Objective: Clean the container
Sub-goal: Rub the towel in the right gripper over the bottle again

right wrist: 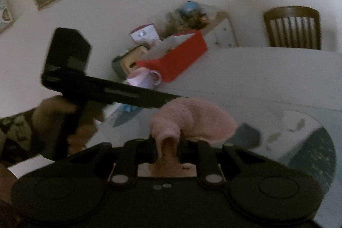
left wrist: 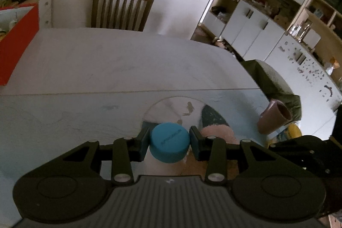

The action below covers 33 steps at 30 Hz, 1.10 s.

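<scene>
My left gripper [left wrist: 170,138] is shut on a blue round cap [left wrist: 170,145], one pad on each side of it. Just beyond the cap lies the shiny, mirror-like round surface of the container [left wrist: 171,108], low over the white table [left wrist: 106,61]. A pink fluffy cloth [left wrist: 215,131] rests against that surface to the right of the cap. In the right wrist view my right gripper [right wrist: 167,146] is shut on the pink cloth [right wrist: 192,119], which bulges over the container [right wrist: 299,136]. The left gripper's black body [right wrist: 106,89], held by a hand, reaches in from the left.
A mauve cup [left wrist: 273,119] lies tipped at the table's right edge. A red box [left wrist: 19,44] stands at the left, with pink mugs [right wrist: 147,76] near it. A wooden chair [left wrist: 121,8] is behind the table. White shelving [left wrist: 267,20] fills the right.
</scene>
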### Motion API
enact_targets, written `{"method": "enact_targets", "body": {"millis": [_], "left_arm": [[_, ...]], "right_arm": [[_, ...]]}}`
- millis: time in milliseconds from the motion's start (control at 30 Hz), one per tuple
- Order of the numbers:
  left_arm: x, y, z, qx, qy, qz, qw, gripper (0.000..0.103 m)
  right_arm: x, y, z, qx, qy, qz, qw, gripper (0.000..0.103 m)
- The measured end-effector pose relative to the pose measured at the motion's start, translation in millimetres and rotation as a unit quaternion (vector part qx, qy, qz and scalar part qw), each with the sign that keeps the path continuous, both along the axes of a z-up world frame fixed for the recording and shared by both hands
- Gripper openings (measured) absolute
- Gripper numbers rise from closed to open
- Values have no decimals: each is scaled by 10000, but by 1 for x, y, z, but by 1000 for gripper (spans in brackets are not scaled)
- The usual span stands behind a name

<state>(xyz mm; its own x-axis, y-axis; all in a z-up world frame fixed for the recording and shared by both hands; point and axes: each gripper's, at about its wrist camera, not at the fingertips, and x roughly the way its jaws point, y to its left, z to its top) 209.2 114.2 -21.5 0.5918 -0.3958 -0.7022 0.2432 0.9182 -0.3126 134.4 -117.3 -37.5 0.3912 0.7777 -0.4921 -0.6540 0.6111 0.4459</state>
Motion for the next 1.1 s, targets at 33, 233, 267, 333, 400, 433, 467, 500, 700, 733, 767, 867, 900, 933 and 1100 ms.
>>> {"method": "enact_targets", "body": {"millis": [33, 233, 267, 333, 400, 433, 467, 500, 700, 733, 767, 867, 900, 933, 1100], "left_arm": [[0, -1, -1, 43, 10, -11, 10000, 39], [0, -3, -3, 188, 87, -43, 9998, 39], [0, -2, -4, 189, 120, -16, 9997, 39], [2, 3, -6, 162, 178, 56, 9997, 39], [1, 7, -8, 83, 217, 127, 9996, 39], [1, 9, -9, 53, 228, 158, 9996, 39], [1, 10, -9, 44, 226, 174, 9996, 39], [1, 10, -10, 43, 220, 163, 9996, 39], [-7, 2, -9, 235, 45, -127, 9996, 39], [-11, 0, -9, 311, -23, -222, 9993, 39], [-14, -3, -9, 387, -78, -309, 9987, 39], [-26, -11, -9, 549, -252, -610, 9963, 39], [-29, -13, -9, 606, -301, -682, 9954, 39], [-32, -16, -10, 627, -319, -723, 9949, 39], [-36, -20, -11, 598, -361, -842, 9940, 40]], "right_arm": [[2, 5, -1, -34, -12, -10, 10000, 16], [24, 18, -30, -186, 474, -199, 9985, 16], [26, 17, -35, -143, 578, -191, 9980, 16], [29, 18, -44, -219, 677, -220, 9972, 16], [28, 16, -56, -274, 872, -294, 9954, 16], [30, 14, -63, -297, 1002, -333, 9940, 16], [30, 13, -69, -346, 1080, -374, 9928, 16], [32, 14, -77, -448, 1159, -416, 9914, 16], [35, 1, -110, -960, 1491, -860, 9804, 17], [34, -4, -109, -928, 1499, -901, 9802, 17], [32, -11, -105, -840, 1460, -897, 9816, 17], [32, -28, -87, -515, 1215, -700, 9888, 17], [33, -33, -81, -397, 1142, -564, 9911, 17], [34, -36, -73, -278, 1047, -400, 9933, 17], [45, -34, -36, 474, 678, 278, 9962, 17]]}}
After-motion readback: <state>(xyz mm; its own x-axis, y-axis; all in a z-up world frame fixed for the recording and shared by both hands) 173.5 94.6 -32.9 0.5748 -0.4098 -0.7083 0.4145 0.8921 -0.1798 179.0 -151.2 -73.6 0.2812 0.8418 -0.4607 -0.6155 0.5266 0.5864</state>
